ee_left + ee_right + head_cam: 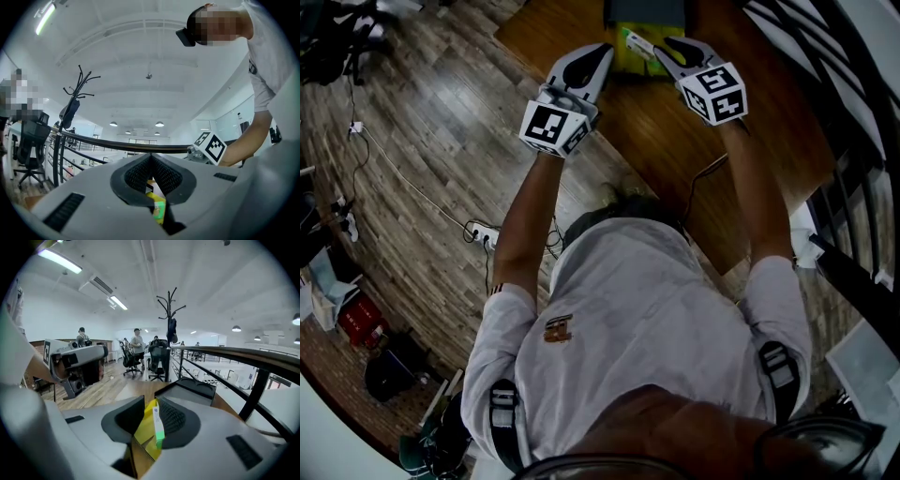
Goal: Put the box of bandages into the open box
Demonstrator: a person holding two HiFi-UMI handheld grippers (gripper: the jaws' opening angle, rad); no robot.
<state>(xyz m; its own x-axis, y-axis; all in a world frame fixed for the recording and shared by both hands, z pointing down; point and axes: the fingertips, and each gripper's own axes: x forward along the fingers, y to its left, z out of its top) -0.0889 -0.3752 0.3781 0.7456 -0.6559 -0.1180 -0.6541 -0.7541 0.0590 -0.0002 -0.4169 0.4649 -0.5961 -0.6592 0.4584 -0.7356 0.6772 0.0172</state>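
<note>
The box of bandages [628,58], yellow-green with a white and green side, sits over the wooden table [675,150] between my two grippers. My right gripper [667,49] is shut on it. In the right gripper view the box [157,423] stands on edge between the jaws of the right gripper [150,416], its white side against the right pad. My left gripper [598,56] is just left of the box with its jaws meeting at the tips. In the left gripper view the box [158,208] shows below the closed tips of the left gripper [151,161]. A dark open box [645,11] lies just beyond.
The dark box [187,389] rests at the table's far end beside a black railing [243,357]. A coat rack [169,310] and office chairs [159,363] stand farther off. A power strip [483,232] and cables lie on the wood floor to the left.
</note>
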